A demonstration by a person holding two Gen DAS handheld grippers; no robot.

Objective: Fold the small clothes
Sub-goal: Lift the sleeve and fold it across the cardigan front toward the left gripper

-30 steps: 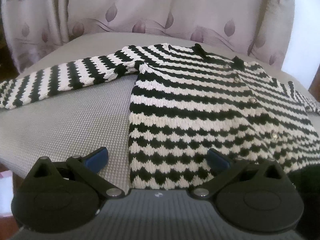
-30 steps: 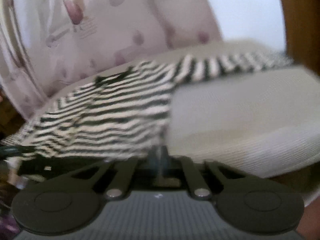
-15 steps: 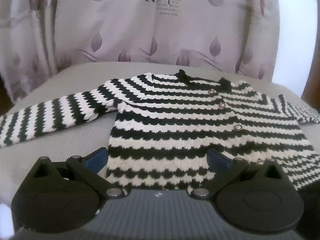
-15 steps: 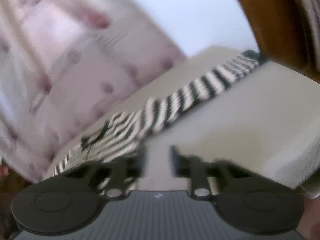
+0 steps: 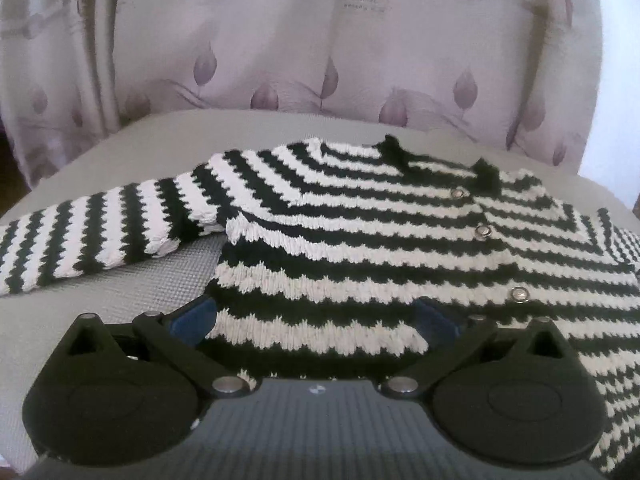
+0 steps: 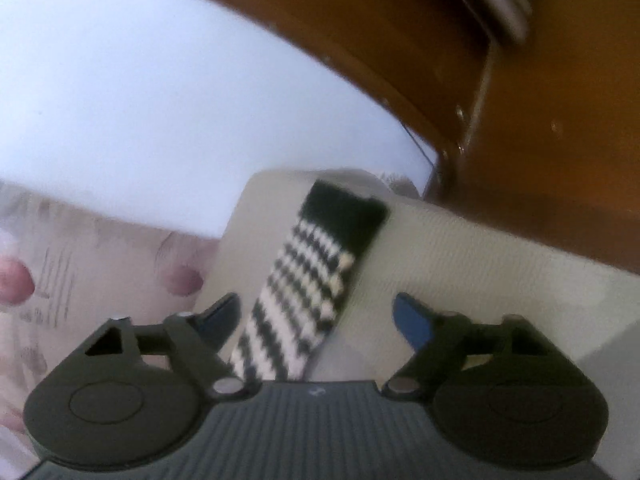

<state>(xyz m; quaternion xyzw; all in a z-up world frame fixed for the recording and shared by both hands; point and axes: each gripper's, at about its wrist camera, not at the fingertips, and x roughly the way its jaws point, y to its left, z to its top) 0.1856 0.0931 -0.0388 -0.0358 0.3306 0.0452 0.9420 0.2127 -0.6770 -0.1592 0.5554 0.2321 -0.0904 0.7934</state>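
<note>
A grey, finely gridded tabletop (image 5: 100, 300) stands before a pale curtain (image 5: 280, 60) printed with mauve leaves; brown wooden furniture (image 6: 540, 120) edges the room. One knitted black-and-white striped cardigan (image 5: 360, 248) lies flat on it, with three metal snaps (image 5: 483, 231) visible and one sleeve (image 6: 312, 276) stretched toward the corner. The left tongs (image 5: 316, 316) are spread wide over the hem, pinching nothing. The right tongs (image 6: 320, 316) are opening, the sleeve lying loose between them.
</note>
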